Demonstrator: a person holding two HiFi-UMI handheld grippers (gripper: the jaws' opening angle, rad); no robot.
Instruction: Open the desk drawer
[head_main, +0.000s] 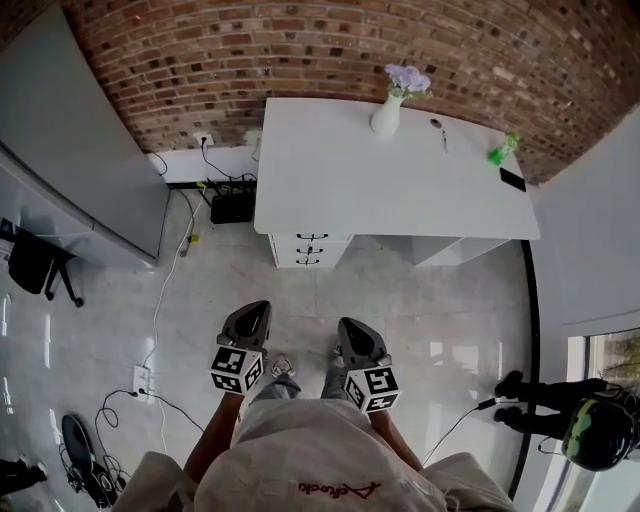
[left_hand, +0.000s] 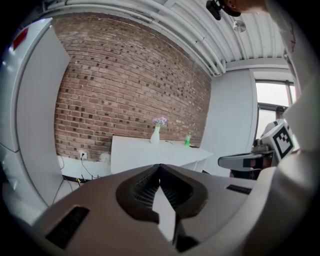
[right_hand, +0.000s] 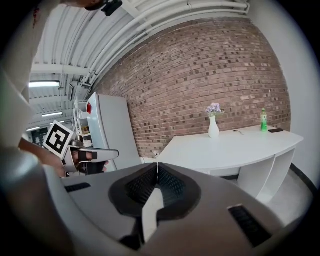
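A white desk (head_main: 400, 180) stands against the brick wall, with a stack of drawers (head_main: 311, 249) with dark handles under its left end. My left gripper (head_main: 252, 312) and right gripper (head_main: 350, 328) hang side by side over the floor, well short of the desk, both shut and holding nothing. In the left gripper view the desk (left_hand: 155, 155) is far ahead past the touching jaw tips of the left gripper (left_hand: 160, 165). In the right gripper view the desk (right_hand: 230, 150) lies ahead to the right of the right gripper (right_hand: 157, 164).
On the desk are a white vase with purple flowers (head_main: 392, 105), a green bottle (head_main: 502, 150) and a black phone (head_main: 512, 179). Cables and a black box (head_main: 232, 208) lie left of the desk. A grey cabinet (head_main: 70, 150) stands at left, a second person (head_main: 590, 420) at lower right.
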